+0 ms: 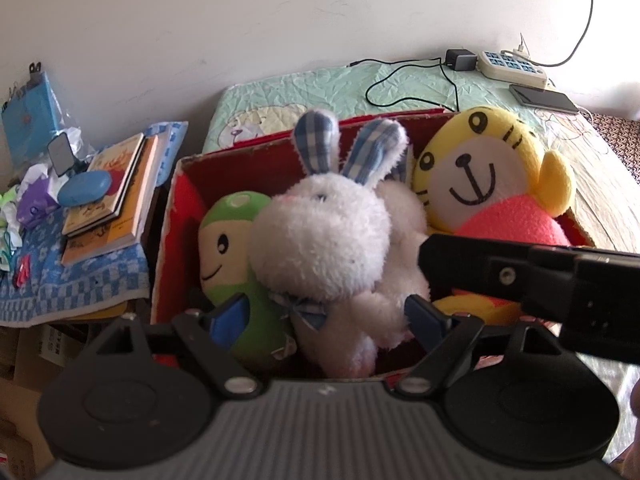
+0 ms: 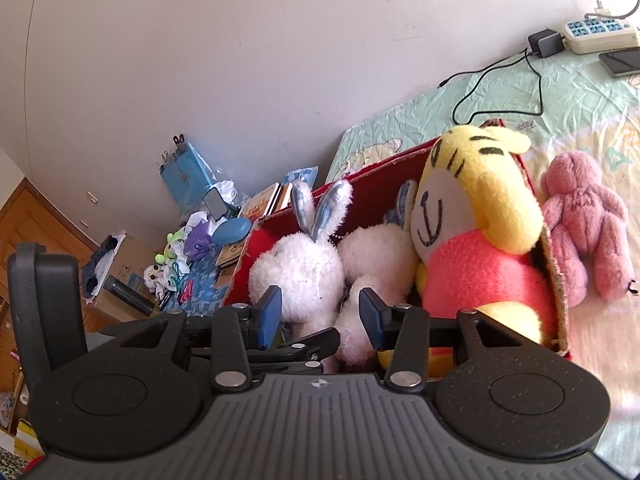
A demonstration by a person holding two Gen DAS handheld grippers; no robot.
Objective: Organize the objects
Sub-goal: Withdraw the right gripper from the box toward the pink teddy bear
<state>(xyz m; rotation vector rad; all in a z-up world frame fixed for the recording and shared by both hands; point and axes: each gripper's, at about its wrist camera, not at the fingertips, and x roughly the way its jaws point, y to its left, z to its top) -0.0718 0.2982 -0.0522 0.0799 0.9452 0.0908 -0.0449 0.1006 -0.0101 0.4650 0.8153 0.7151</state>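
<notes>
Plush toys sit packed in a red cardboard box (image 1: 176, 216) on the bed (image 1: 304, 88). White rabbit (image 1: 324, 236) with blue plaid ears is in the middle, upright, leaning on a green plush doll (image 1: 228, 248) at its left and a yellow tiger plush (image 1: 480, 168) in a pink-orange shirt at its right. All three touch.

Left gripper (image 1: 326, 320): jaws spread, blue pads flanking the rabbit's lower body. Left pad overlaps the green doll, right pad sits by the rabbit's arm. No pad visibly presses the fur, so nothing is pinched.

Right gripper (image 2: 320, 314): jaws partly spread, rabbit's leg and paw in the gap between them. Can't confirm contact on either pad; looks like it isn't gripping. Its black body crosses the right side of the left wrist view, in front of the tiger.

Pink teddy bear (image 2: 584, 232) lies on the bed outside the box, just beside its right wall, seen only in the right wrist view.

Far end of bed: power strip (image 1: 516, 66), black adapter (image 1: 460, 59) with cable, phone (image 1: 544, 98).

Left of the box: side table with blue checked cloth (image 1: 72, 280), stack of books (image 1: 116, 192), blue case (image 1: 84, 188), loose clutter.
</notes>
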